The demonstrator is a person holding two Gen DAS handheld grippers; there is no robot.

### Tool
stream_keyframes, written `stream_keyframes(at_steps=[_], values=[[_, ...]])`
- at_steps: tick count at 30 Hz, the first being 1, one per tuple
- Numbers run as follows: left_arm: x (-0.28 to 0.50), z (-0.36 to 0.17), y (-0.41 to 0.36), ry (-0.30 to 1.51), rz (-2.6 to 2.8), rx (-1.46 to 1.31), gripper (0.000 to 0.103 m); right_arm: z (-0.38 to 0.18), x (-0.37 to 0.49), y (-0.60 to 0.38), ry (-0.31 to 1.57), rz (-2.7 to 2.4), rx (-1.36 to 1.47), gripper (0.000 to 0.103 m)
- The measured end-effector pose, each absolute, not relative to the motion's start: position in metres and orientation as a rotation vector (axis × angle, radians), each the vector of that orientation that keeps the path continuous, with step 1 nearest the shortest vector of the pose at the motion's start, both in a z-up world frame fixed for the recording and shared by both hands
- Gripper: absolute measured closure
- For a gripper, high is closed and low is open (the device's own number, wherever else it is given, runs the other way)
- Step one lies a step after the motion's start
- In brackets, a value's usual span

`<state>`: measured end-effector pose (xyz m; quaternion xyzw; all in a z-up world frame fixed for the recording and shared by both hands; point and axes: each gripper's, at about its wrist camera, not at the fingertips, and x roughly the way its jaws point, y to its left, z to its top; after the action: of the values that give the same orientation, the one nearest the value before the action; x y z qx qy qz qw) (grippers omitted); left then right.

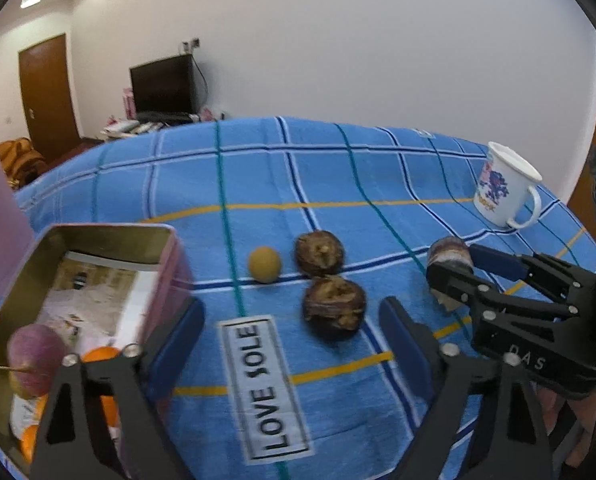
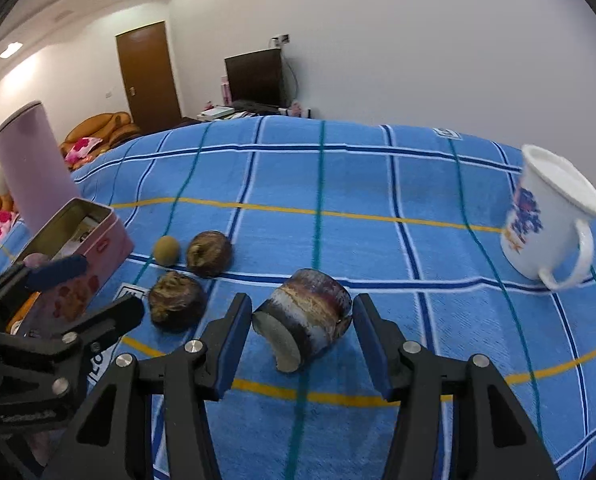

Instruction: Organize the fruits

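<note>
Left wrist view: pink tin (image 1: 169, 256) already holds an apple (image 1: 35, 354) and oranges (image 1: 99, 355); three fruits (image 1: 333, 307) remain on the cloth (image 1: 257, 176); left gripper (image 1: 291, 334) released, empty; right gripper (image 2: 302, 338) flanks the cut stalk piece (image 2: 310, 312), contact unclear.

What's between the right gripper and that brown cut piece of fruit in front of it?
Nothing visible. The brown cut piece already lies between the right gripper's fingers on the blue cloth, with small gaps either side. The two dark round fruits sit off to its left.
</note>
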<state>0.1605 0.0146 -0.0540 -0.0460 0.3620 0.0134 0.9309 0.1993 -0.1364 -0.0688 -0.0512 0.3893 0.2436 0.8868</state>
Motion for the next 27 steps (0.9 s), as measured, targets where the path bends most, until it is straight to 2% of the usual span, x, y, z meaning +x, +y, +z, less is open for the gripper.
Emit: stream_keyframes(at_steps=[5, 8, 11, 12, 27], values=[[0.171, -0.059, 0.002, 0.773, -0.016, -0.087, 0.030, -0.067, 0.198, -0.144, 0.801, 0.496, -0.094, 0.049], [0.181, -0.064, -0.003, 0.811, -0.039, -0.080, 0.044, -0.067, 0.198, -0.144, 0.798, 0.493, -0.093, 0.049], [0.190, -0.071, 0.000, 0.855, -0.050, -0.114, 0.050, -0.066, 0.197, -0.143, 0.793, 0.502, -0.092, 0.049], [0.190, -0.071, 0.002, 0.859, -0.061, -0.129, 0.057, -0.066, 0.197, -0.143, 0.793, 0.503, -0.093, 0.049], [0.175, -0.062, 0.009, 0.772, -0.059, -0.161, 0.058, -0.058, 0.186, -0.146, 0.738, 0.544, -0.091, 0.049]])
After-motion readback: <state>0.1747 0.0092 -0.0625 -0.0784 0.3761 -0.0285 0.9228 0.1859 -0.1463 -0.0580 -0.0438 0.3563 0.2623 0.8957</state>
